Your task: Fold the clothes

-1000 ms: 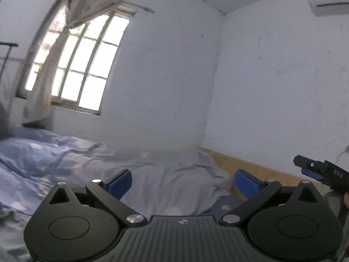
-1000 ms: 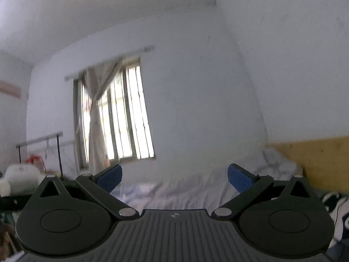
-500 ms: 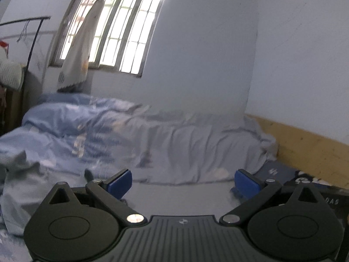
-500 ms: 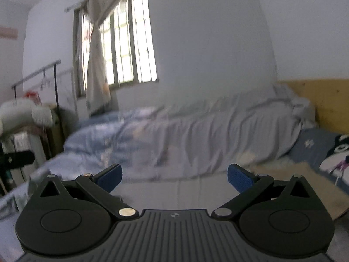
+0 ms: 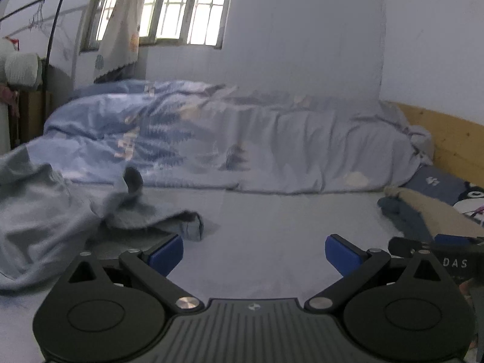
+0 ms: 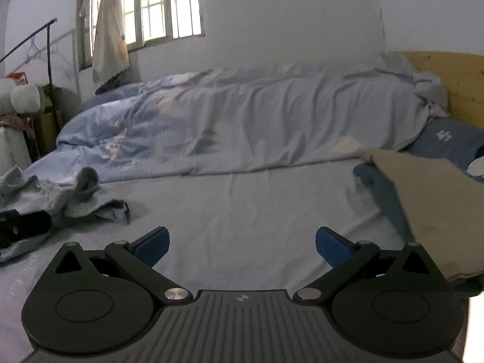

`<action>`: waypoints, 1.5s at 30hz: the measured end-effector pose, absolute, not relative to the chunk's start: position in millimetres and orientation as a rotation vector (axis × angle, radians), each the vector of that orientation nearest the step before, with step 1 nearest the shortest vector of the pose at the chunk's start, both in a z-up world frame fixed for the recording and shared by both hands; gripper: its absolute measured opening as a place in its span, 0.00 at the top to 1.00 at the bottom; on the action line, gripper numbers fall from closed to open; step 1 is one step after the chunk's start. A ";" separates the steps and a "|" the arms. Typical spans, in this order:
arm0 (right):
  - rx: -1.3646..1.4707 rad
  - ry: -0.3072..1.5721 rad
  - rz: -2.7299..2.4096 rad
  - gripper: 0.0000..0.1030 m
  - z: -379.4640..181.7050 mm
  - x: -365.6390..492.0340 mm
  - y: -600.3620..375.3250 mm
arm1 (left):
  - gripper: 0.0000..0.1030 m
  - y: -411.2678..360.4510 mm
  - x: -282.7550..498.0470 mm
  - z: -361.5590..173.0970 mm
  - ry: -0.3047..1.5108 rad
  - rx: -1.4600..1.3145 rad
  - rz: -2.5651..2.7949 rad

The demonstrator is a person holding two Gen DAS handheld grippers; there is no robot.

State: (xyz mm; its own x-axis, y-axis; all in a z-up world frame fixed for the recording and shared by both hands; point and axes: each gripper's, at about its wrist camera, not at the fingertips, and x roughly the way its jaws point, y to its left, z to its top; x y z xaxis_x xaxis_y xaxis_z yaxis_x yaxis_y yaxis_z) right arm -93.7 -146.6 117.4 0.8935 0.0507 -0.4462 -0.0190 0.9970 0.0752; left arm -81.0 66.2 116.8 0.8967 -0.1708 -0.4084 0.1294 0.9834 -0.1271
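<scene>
A crumpled pale blue-grey garment lies on the bed sheet at the left; it also shows in the right wrist view. My left gripper is open and empty, just right of the garment. My right gripper is open and empty over the bare sheet. A stack of folded clothes, tan on dark blue, lies at the right; it also shows in the left wrist view. The right gripper's body shows at the left wrist view's right edge, and the left gripper's body at the right wrist view's left edge.
A bunched light-blue patterned duvet runs along the wall behind the bed sheet. A wooden headboard and a dark blue cartoon pillow are at the right. A clothes rack and a curtained window are at the left.
Both grippers have tilted down from the wall and window towards the bed, so the sheet, the crumpled garment and the folded stack have come into view. Both stay open.
</scene>
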 end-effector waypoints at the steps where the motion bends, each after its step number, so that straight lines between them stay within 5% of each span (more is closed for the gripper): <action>1: 0.075 0.468 0.039 0.00 113.1 -86.5 -146.9 | 0.00 65.2 -76.6 110.5 0.439 -0.090 -0.152; 14: 0.148 0.552 -0.003 0.00 51.4 -32.8 -166.7 | 0.00 50.7 -33.4 41.8 0.508 0.020 -0.091; 45: 0.122 0.590 0.024 0.00 17.5 -9.8 -145.1 | 0.00 51.9 -13.4 10.6 0.561 0.006 -0.081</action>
State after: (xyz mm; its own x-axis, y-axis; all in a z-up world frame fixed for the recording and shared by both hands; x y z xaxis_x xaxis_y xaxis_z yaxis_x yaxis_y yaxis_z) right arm -9.8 -145.1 17.5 0.8312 0.0571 -0.5531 0.0128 0.9925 0.1216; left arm -13.4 51.9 10.6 0.8438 -0.0751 -0.5314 0.0784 0.9968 -0.0165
